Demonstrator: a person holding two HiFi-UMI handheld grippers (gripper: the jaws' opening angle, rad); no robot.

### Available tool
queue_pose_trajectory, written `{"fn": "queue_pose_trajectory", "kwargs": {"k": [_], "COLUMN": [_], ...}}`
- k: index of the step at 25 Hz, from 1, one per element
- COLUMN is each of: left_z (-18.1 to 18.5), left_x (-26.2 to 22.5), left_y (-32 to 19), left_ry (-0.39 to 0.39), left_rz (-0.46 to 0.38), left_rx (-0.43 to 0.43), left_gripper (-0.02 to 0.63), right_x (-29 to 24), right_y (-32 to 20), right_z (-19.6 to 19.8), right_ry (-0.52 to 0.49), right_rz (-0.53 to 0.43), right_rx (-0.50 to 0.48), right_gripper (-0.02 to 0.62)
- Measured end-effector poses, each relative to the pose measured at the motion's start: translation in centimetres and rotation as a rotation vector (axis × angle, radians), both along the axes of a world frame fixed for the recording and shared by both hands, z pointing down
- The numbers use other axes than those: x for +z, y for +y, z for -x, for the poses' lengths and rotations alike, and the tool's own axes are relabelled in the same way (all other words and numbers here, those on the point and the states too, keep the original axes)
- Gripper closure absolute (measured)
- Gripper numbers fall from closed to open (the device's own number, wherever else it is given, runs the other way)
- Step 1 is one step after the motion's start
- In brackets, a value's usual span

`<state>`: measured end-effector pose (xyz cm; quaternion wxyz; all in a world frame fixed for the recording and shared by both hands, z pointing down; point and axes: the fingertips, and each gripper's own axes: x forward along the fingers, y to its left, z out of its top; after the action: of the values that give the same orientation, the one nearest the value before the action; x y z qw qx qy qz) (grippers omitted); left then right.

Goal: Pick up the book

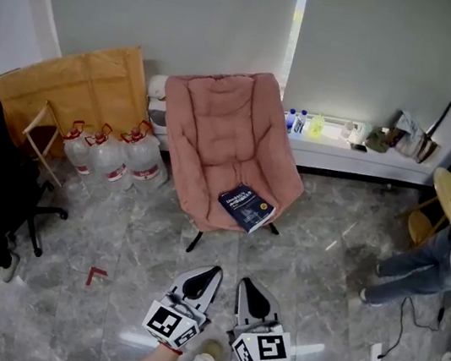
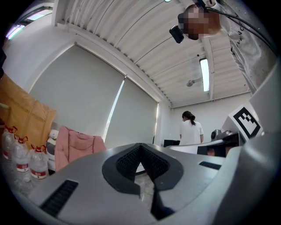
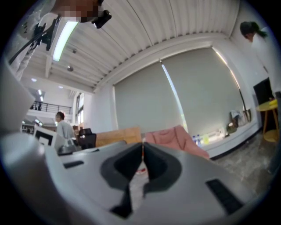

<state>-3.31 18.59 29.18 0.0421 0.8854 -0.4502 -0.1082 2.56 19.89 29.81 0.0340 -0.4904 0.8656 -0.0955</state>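
Observation:
A dark blue book [image 1: 246,206] lies flat near the front edge of the seat of a pink cushioned chair [image 1: 228,137]. In the head view both grippers hang over the marble floor, well short of the chair. My left gripper [image 1: 212,271] and my right gripper [image 1: 244,282] sit side by side, jaws pointing toward the chair. Both are shut with nothing between the jaws. The left gripper view shows its tips [image 2: 140,145] closed, with the chair [image 2: 74,147] off to the left. In the right gripper view the tips [image 3: 142,144] are closed, the chair [image 3: 175,137] just beyond them.
Three large water bottles [image 1: 114,157] and a leaning cardboard sheet [image 1: 74,86] stand left of the chair. A black office chair [image 1: 1,189] is at the far left. A window ledge [image 1: 358,155] holds small bottles. A person [image 1: 444,255] stands at right near a yellow stool [image 1: 446,191].

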Motion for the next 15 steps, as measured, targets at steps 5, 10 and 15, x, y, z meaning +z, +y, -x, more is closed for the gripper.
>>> {"fn": "queue_pose_trajectory", "kwargs": {"k": [5,10,15], "left_z": [-0.7,-0.5,-0.6], "left_x": [0.0,-0.1,-0.4], "left_y": [-2.5,-4.4,-6.6], "left_ry": [-0.024,-0.008,-0.013], "left_rz": [-0.02,-0.018,-0.013], "left_rx": [0.033,0.034,0.051], "left_gripper": [0.594,0.594,0.594], "right_x": [-0.6,-0.7,-0.4], "right_y": [-2.6,-4.1,-6.1], "right_z": [-0.2,-0.1,0.1], "right_ry": [0.02,0.031,0.025], "right_rz": [-0.028,-0.033,-0.015], "right_rx": [0.003,0.004,0.02], "right_gripper": [0.583,0.583,0.582]}}
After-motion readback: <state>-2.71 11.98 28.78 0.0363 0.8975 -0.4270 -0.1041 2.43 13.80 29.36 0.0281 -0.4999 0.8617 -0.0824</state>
